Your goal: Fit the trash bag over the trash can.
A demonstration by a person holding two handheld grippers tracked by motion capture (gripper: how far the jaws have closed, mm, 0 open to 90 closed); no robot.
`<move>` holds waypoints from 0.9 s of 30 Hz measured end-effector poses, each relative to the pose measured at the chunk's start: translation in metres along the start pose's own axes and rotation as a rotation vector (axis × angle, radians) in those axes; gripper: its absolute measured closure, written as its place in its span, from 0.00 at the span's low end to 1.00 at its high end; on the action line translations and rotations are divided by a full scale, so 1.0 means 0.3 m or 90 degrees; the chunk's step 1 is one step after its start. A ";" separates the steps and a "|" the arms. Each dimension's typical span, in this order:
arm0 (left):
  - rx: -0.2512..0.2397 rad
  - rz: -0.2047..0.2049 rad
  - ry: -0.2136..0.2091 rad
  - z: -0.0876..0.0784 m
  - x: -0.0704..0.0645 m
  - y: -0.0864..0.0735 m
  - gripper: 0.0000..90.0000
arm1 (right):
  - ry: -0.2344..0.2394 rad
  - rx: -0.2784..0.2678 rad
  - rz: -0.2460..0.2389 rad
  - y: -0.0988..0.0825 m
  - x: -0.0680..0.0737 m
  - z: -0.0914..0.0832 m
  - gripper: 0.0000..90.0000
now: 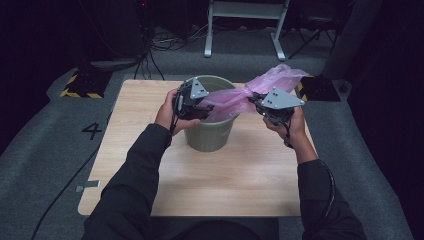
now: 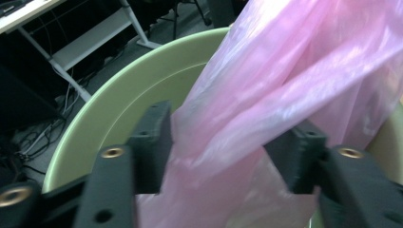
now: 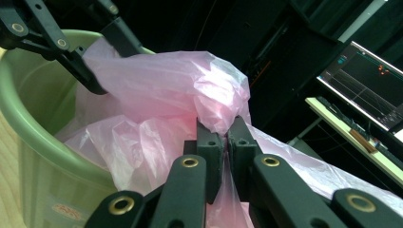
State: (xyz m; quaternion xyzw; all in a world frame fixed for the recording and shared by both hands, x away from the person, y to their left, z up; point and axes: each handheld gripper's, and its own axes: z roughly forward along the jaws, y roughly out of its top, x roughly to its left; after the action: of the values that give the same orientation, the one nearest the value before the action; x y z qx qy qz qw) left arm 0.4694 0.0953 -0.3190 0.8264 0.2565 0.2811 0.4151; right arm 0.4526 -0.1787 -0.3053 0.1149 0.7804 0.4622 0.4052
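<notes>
Centrally on the wooden table (image 1: 150,125) stands a green bucket (image 1: 210,132), a pink plastic bag (image 1: 235,97) stretching from its mouth out to the right. Left gripper (image 1: 200,111), at the bucket's rim, has its jaws partly apart around a bunched fold of bag. Right gripper (image 3: 224,137) is pinched tight on the bag beside the bucket.

A wooden table (image 1: 200,180) stands on grey carpet (image 1: 45,140), which bears a black "4" (image 1: 92,130) at nine o'clock. Yellow-black striped blocks (image 1: 82,85) sit at ten and two o'clock. A white frame (image 1: 245,25) stands at twelve, cables (image 1: 170,42) beside it. A lit monitor (image 3: 366,85) glows on a desk.
</notes>
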 end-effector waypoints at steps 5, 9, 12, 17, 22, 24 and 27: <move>0.000 0.001 0.003 -0.028 0.016 -0.019 0.43 | -0.004 0.018 -0.011 0.015 0.025 0.028 0.97; 0.017 -0.007 0.015 -0.032 0.040 -0.045 0.54 | -0.018 0.034 -0.020 0.011 0.021 0.021 0.97; 0.019 -0.007 0.015 -0.037 0.052 -0.059 0.56 | -0.030 0.043 -0.009 -0.003 -0.013 0.005 0.97; 0.033 -0.001 0.034 -0.015 0.055 -0.053 0.70 | -0.045 0.067 -0.015 -0.004 -0.052 0.000 0.97; 0.041 0.017 0.032 0.008 0.043 -0.033 0.79 | -0.034 0.073 -0.022 -0.003 -0.069 0.021 0.97; 0.044 0.017 0.027 0.010 0.043 -0.029 0.79 | -0.029 0.072 -0.026 0.002 -0.066 0.026 0.97; 0.036 0.013 0.019 0.005 0.042 -0.026 0.70 | -0.016 0.070 -0.040 0.017 -0.051 0.037 0.96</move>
State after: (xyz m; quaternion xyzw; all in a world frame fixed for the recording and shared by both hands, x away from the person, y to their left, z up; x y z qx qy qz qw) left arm 0.4778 0.1069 -0.3230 0.8361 0.2618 0.2905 0.3848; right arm 0.4697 -0.1776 -0.2958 0.1183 0.8026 0.4045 0.4222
